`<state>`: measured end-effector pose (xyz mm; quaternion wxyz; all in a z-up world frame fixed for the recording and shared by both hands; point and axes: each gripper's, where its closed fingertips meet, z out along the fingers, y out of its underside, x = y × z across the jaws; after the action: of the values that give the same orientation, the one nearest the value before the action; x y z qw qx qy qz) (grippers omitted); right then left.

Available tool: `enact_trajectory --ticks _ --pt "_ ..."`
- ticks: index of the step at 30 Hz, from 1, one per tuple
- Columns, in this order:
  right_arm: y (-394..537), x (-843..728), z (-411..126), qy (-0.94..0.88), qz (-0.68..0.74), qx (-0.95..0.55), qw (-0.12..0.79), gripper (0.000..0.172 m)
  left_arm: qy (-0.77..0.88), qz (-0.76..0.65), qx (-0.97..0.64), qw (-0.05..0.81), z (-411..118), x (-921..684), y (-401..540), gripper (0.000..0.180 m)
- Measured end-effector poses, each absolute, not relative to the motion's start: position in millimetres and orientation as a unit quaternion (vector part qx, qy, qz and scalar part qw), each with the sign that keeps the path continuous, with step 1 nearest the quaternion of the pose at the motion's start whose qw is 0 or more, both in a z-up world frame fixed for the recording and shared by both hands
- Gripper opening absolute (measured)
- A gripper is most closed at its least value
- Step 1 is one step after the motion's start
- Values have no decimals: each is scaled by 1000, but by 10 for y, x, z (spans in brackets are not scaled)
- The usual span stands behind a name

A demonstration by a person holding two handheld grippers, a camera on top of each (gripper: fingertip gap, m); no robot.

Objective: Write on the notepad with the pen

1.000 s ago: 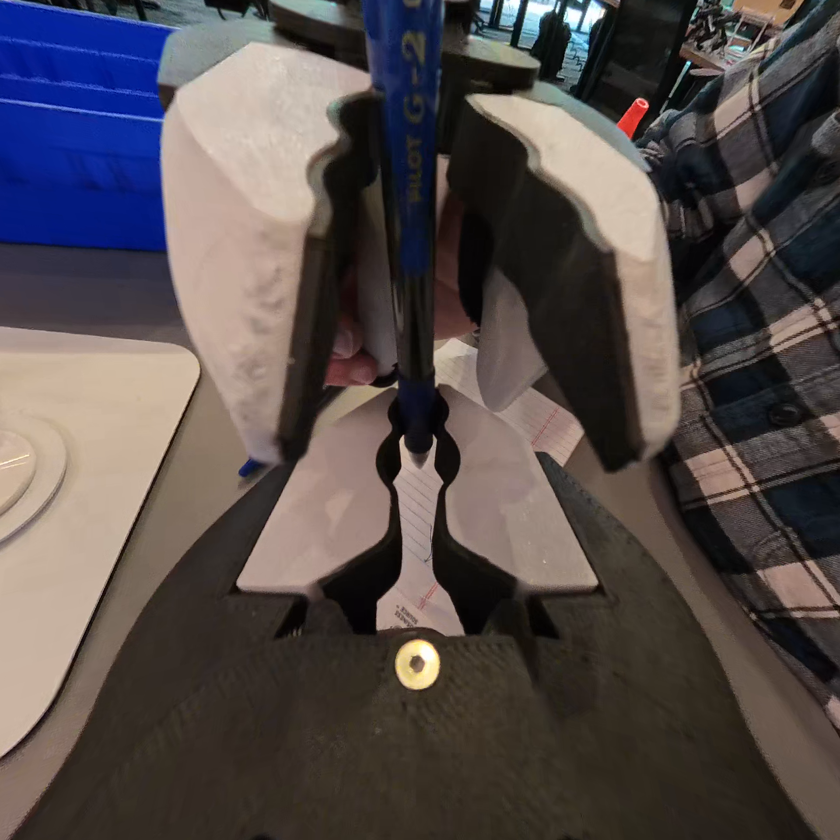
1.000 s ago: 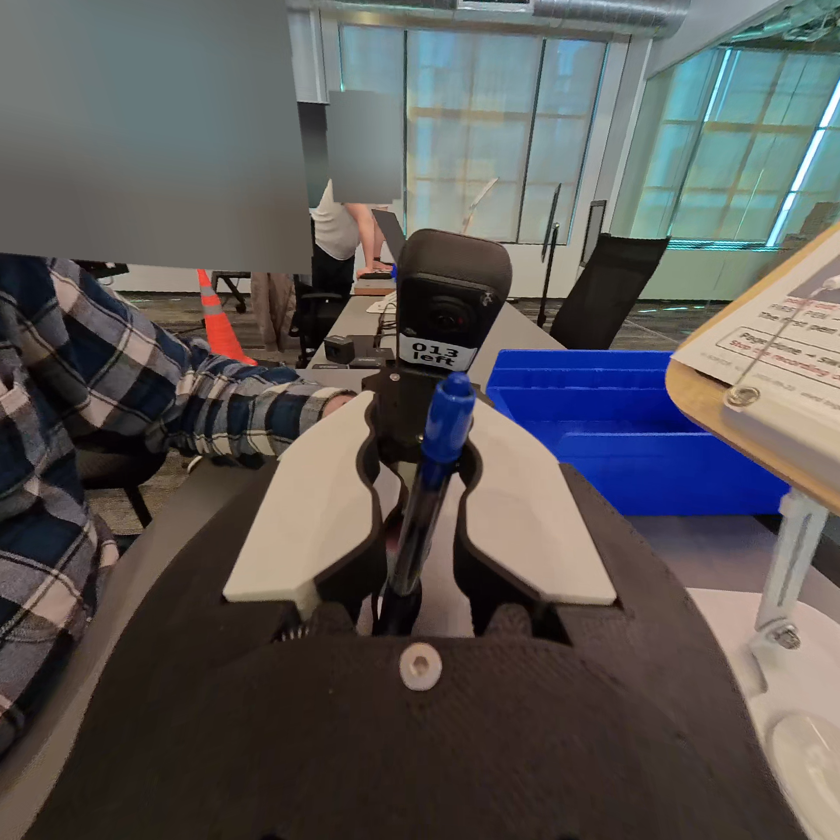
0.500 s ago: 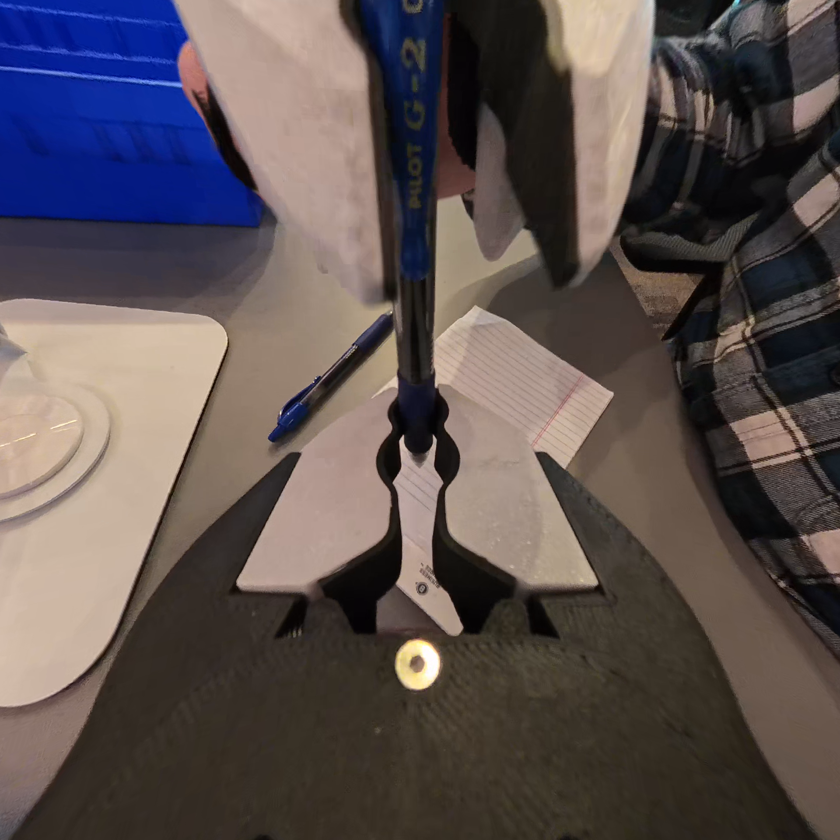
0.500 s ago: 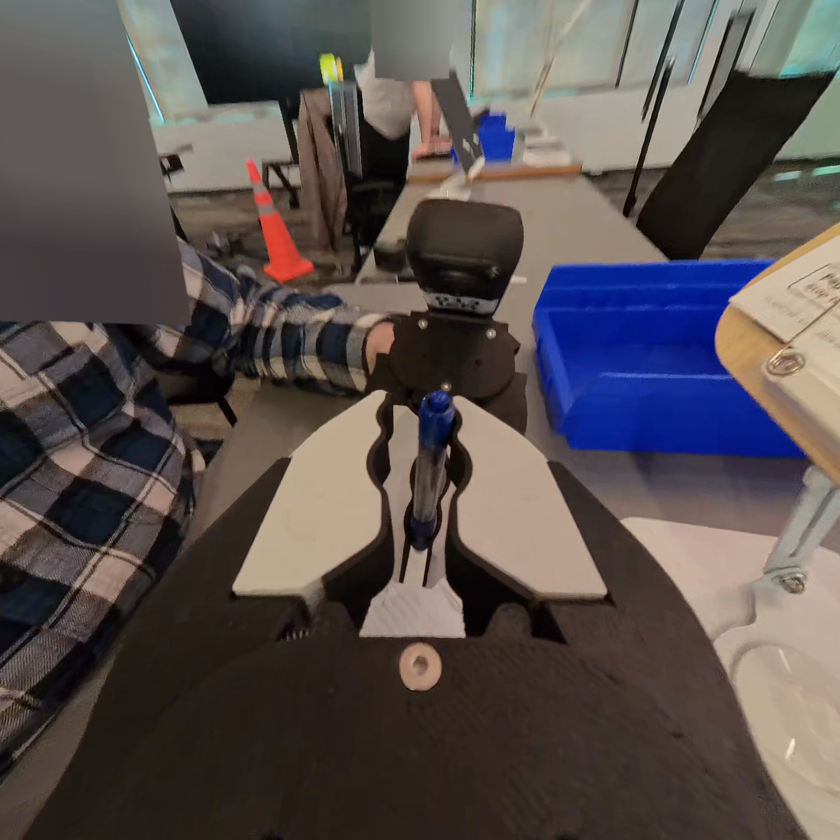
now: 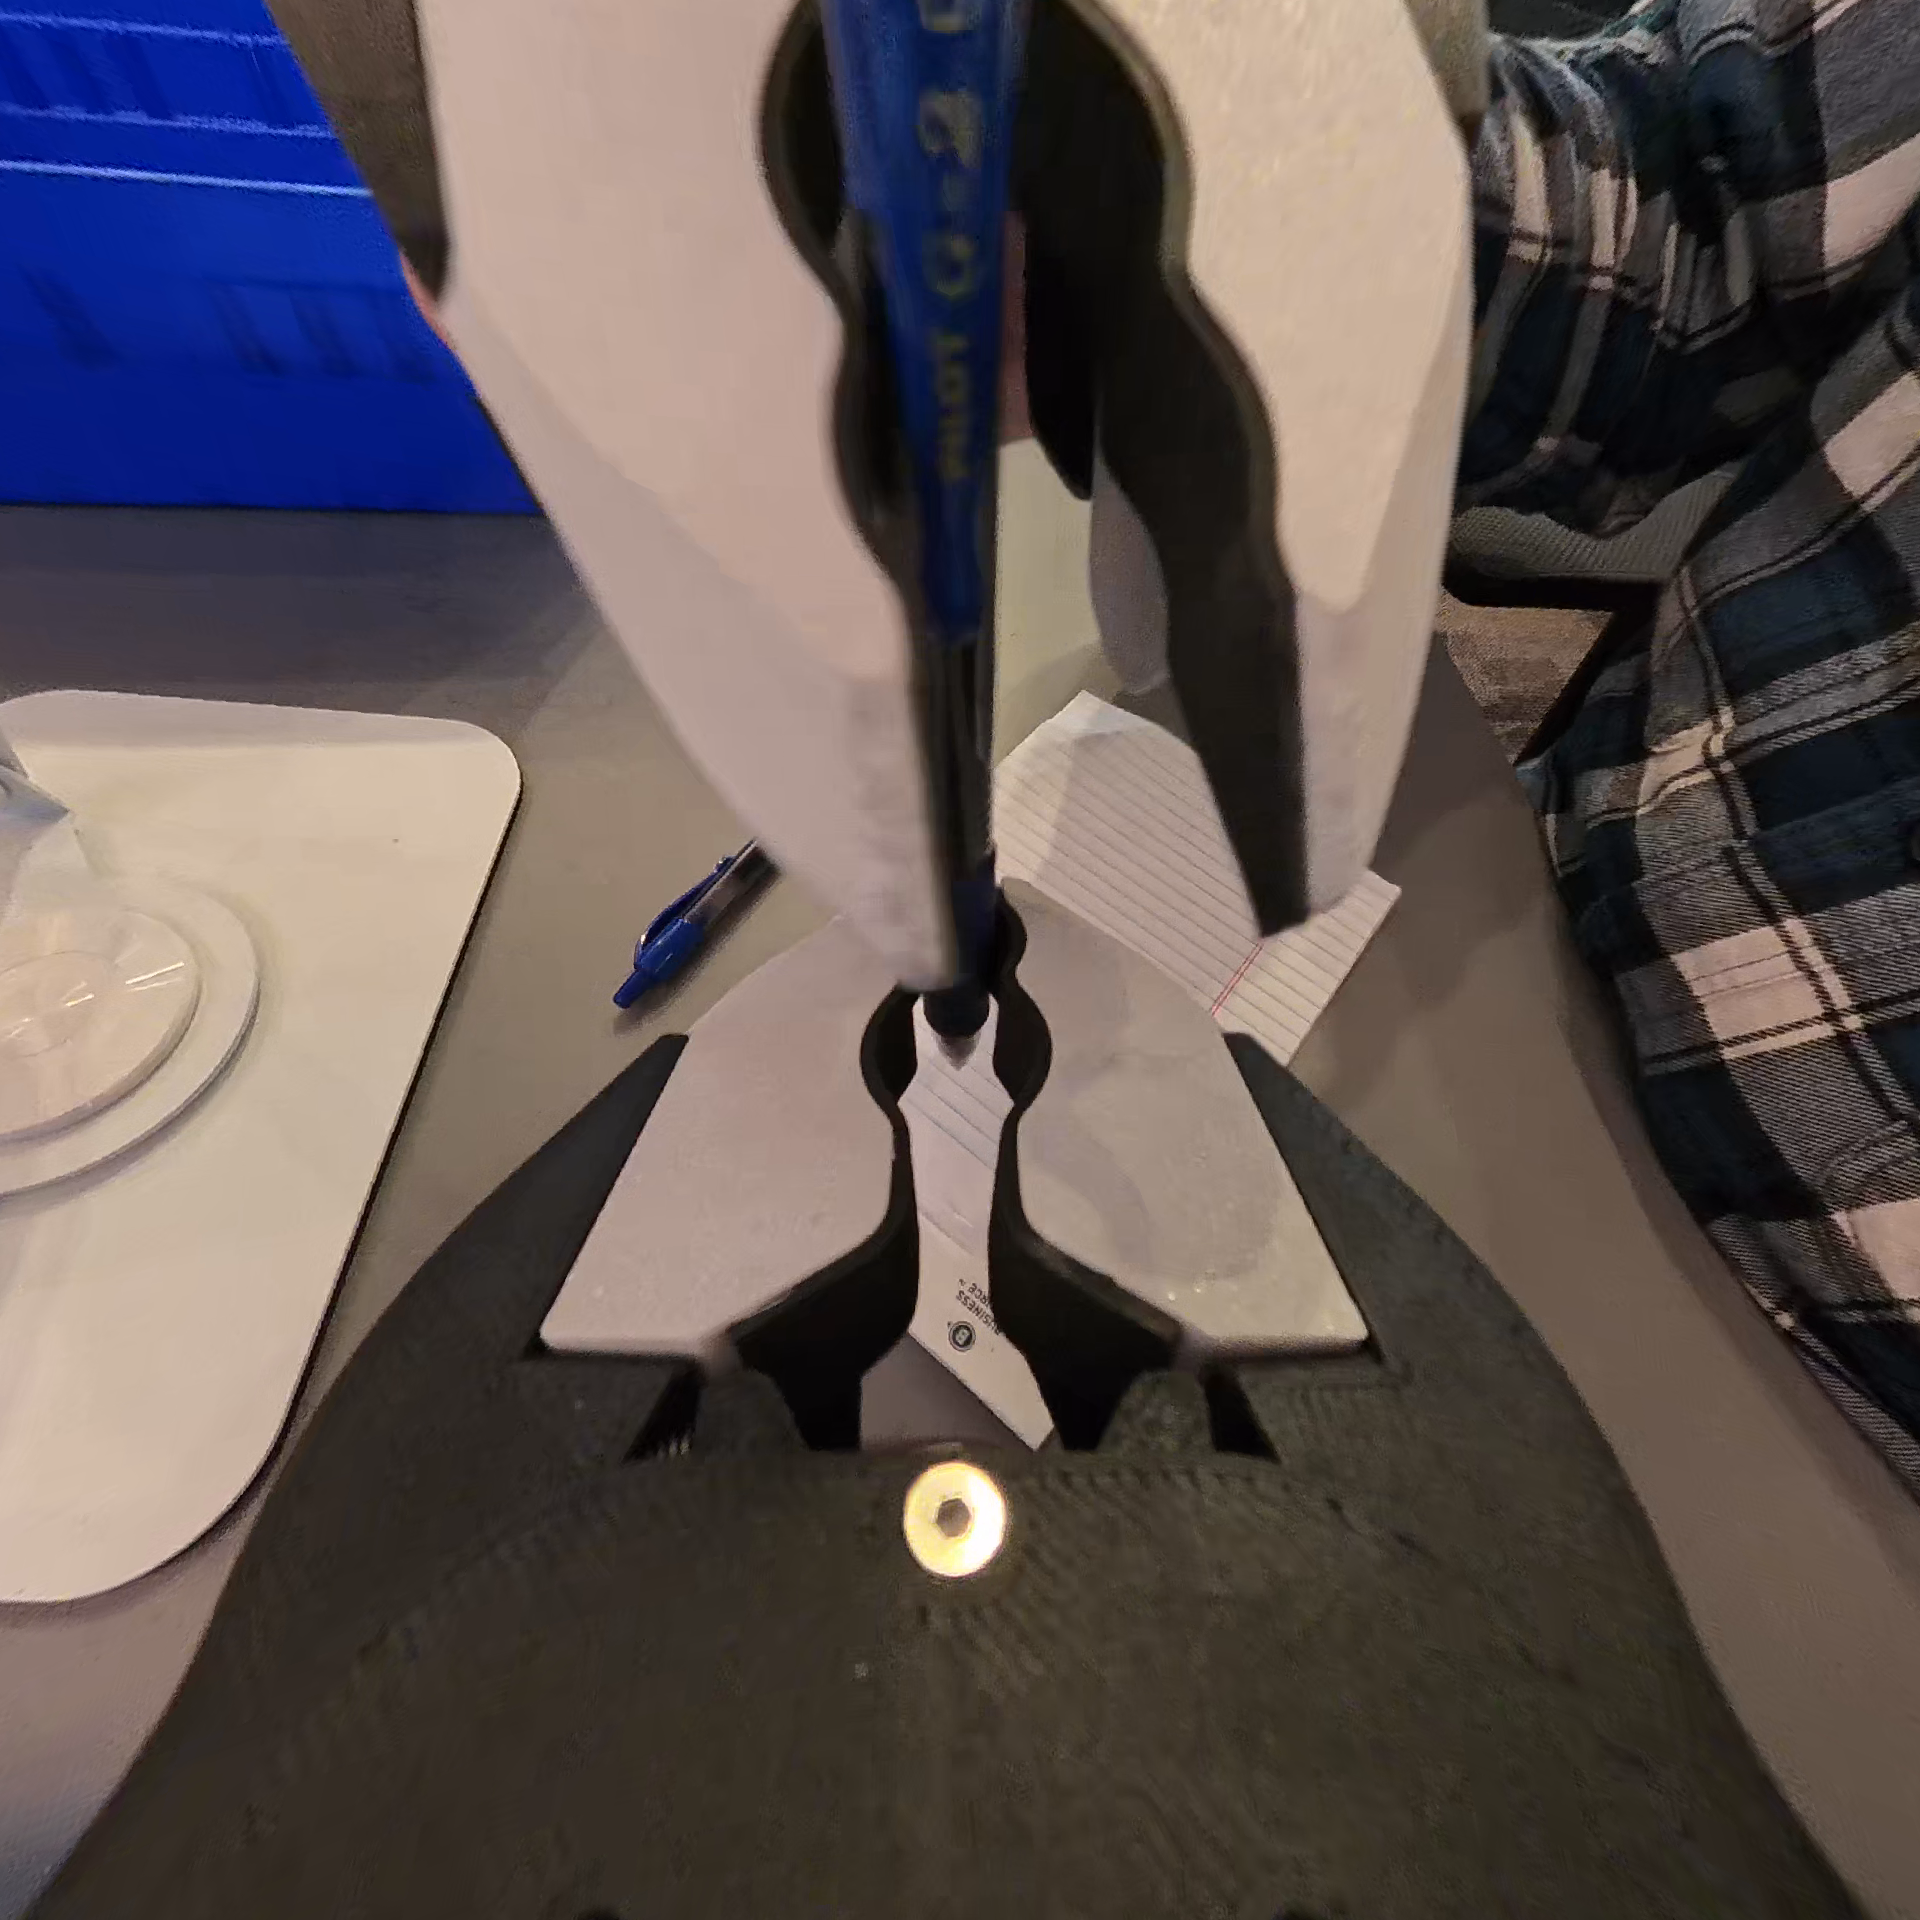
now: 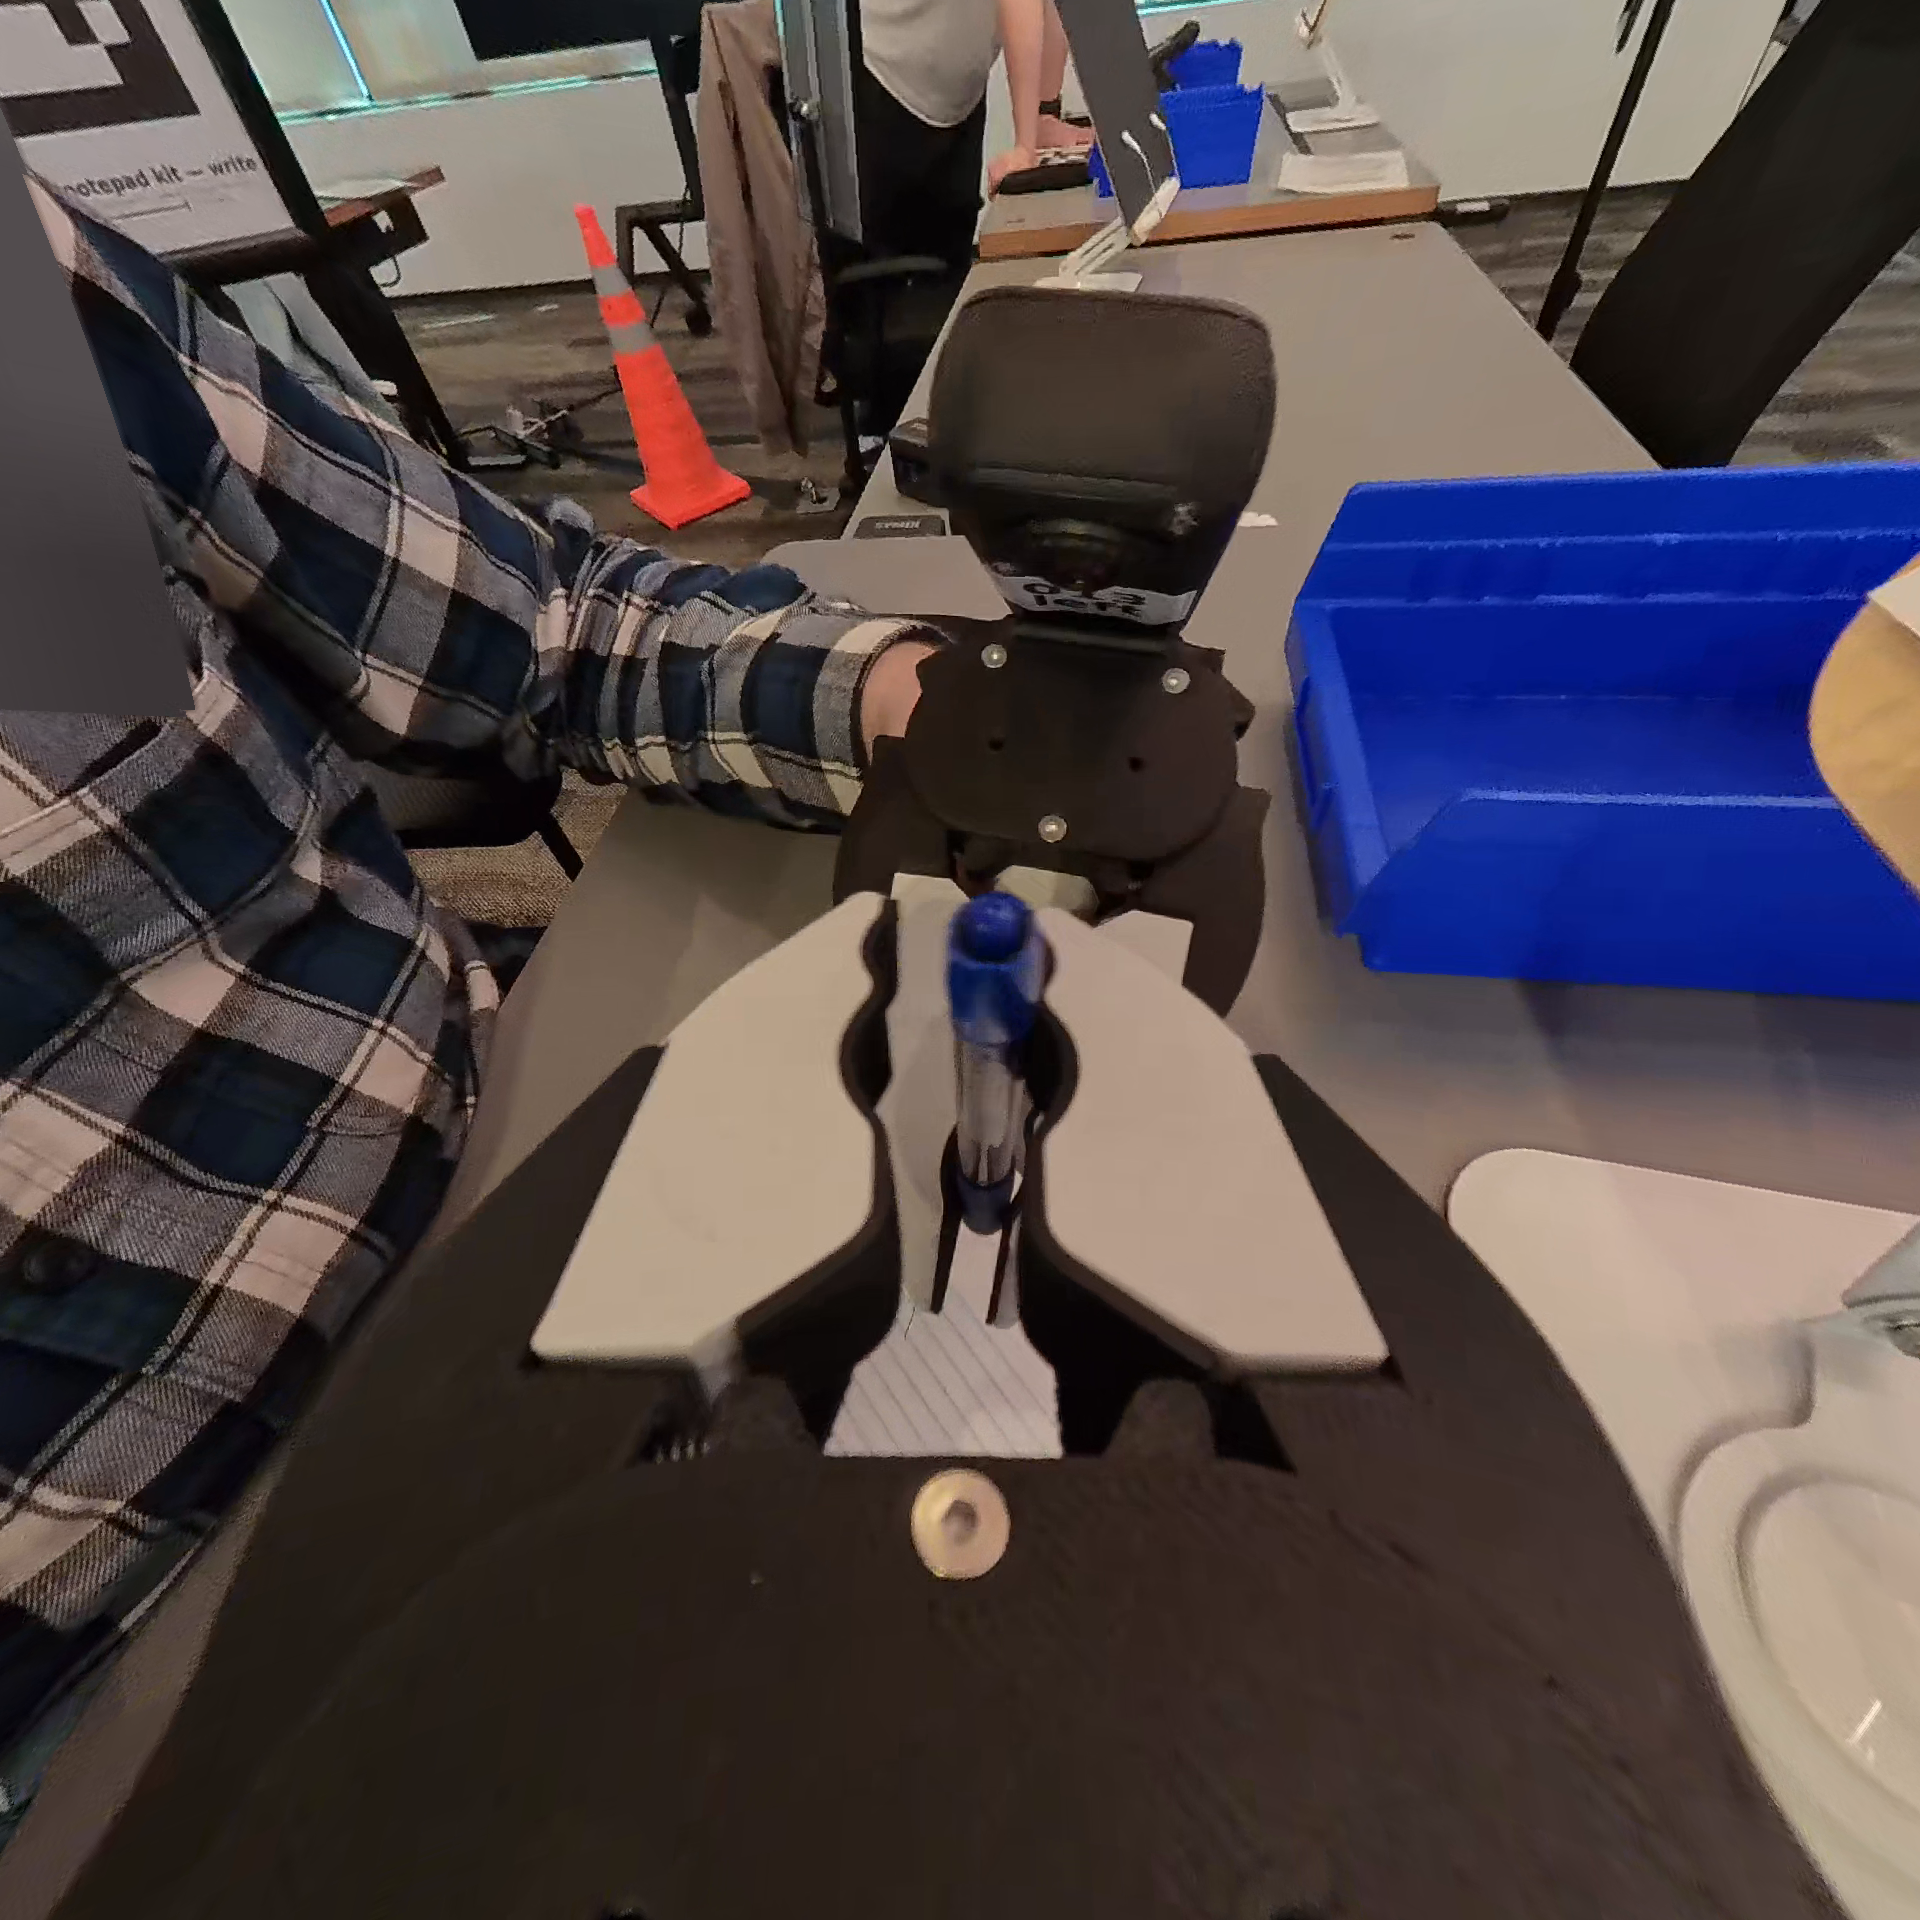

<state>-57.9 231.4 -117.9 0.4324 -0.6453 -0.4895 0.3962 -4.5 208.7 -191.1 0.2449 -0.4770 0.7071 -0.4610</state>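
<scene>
Risk: both claws grip one blue-and-clear plastic pen (image 5: 951,436); uneven pulling could twist it or skid the tip across the white lined paper notepad (image 5: 1174,831) on the grey desk (image 5: 623,644). Left claw (image 5: 954,1023) nearly closed, pinching the pen just above its tip. Right claw (image 6: 956,997) narrowly open around the barrel; pad contact unclear.
</scene>
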Motion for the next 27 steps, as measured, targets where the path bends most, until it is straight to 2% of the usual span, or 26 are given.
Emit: enact_trajectory --ticks 1,5,6,8,10,12,22,25,27 --pt "2317 -586 -1183 -491 393 -645 434 8 707 -460 -477 246 -1911 -48 2093 10" --pt "2329 -633 -1206 -483 399 -653 425 9 711 -461 -475 238 -1935 -40 2052 10" --pt "2345 -640 -1216 -478 398 -658 424 16 712 -457 -476 238 -1943 -35 2048 9" --pt "2338 -649 -1235 -485 394 -659 420 11 712 -458 -477 237 -1946 -32 2046 9" --pt "2338 -669 -1246 -483 395 -662 415 18 712 -453 -483 235 -1967 -35 2065 9" --pt "2335 -661 -1265 -494 381 -663 414 0 712 -455 -481 234 -1961 -36 2059 9" --pt "2383 -619 -1229 -497 355 -664 431 0 698 -472 -478 247 -1904 0 2066 11" --pt "2441 -566 -1148 -479 356 -660 456 0 692 -476 -492 229 -1914 -37 2114 49" --pt "2479 -514 -1100 -462 362 -659 471 0 694 -481 -489 221 -1893 -95 2129 58"
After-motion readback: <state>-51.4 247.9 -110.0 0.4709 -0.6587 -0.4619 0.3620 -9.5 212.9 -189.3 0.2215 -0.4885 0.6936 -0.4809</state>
